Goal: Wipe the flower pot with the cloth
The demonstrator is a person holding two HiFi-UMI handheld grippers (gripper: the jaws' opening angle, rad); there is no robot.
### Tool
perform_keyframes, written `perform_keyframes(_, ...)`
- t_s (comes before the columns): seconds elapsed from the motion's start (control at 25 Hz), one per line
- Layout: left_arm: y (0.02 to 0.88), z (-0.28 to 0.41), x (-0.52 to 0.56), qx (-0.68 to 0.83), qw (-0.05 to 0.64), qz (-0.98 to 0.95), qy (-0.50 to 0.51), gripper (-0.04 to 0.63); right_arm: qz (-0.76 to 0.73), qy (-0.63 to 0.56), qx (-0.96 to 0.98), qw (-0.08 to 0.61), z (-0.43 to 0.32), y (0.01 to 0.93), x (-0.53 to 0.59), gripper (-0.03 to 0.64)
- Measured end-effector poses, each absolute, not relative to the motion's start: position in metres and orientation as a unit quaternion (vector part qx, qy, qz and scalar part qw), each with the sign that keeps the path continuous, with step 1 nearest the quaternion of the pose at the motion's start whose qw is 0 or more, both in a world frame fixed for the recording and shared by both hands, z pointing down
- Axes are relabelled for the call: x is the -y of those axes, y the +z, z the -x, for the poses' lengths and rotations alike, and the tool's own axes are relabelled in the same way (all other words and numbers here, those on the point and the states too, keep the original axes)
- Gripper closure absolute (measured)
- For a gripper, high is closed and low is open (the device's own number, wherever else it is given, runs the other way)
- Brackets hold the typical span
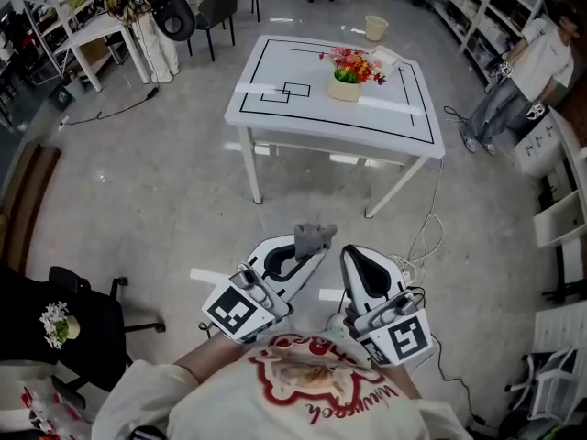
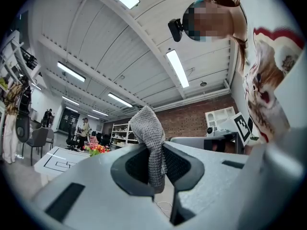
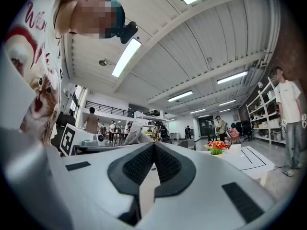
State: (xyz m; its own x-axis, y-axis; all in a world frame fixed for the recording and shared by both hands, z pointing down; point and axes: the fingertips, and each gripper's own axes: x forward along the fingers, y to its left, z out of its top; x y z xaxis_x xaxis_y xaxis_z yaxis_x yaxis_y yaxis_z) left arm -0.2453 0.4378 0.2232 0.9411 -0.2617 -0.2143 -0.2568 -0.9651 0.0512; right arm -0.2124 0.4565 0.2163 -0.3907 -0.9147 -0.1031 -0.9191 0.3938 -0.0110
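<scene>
A cream flower pot [image 1: 345, 89] with red and yellow flowers stands on the white table [image 1: 303, 108] far ahead of me. It shows small in the left gripper view [image 2: 96, 149] and in the right gripper view [image 3: 217, 150]. My left gripper [image 1: 312, 243] is shut on a grey knitted cloth [image 1: 314, 237], which sticks up between its jaws [image 2: 149, 143]. My right gripper [image 1: 356, 257] is shut with nothing in it; its pads [image 3: 165, 164] meet. Both grippers are held close to my chest, well short of the table.
Black tape lines mark the table top. A small bucket [image 1: 375, 27] stands on the floor behind it. A person [image 1: 525, 76] stands by shelves at the right. Cables [image 1: 424, 241] lie on the floor near the table's front leg. A black chair [image 1: 83, 324] is at my left.
</scene>
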Motion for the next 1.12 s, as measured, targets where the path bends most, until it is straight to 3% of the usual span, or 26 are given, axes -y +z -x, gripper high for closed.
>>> perform_keyframes(0.4, 0.239, 0.253, -0.421, 0.128, 0.040, -0.985, -0.105, 0.554, 0.579, -0.003, -0.813, 0.050, 0.216, 0.232, -0.462, 0.618)
perform_keyframes(0.72, 0.242, 0.214, -0.407, 0.103, 0.043, -0.988, -0.103, 0.554, 0.596, -0.008, -0.801, 0.055, 0.176, 0.234, -0.442, 0.618)
perform_keyframes(1.12, 0.241, 0.151, -0.315, 0.133, 0.026, -0.985, -0.104, 0.554, 0.566, 0.001, -0.821, 0.076, 0.109, 0.228, -0.343, 0.618)
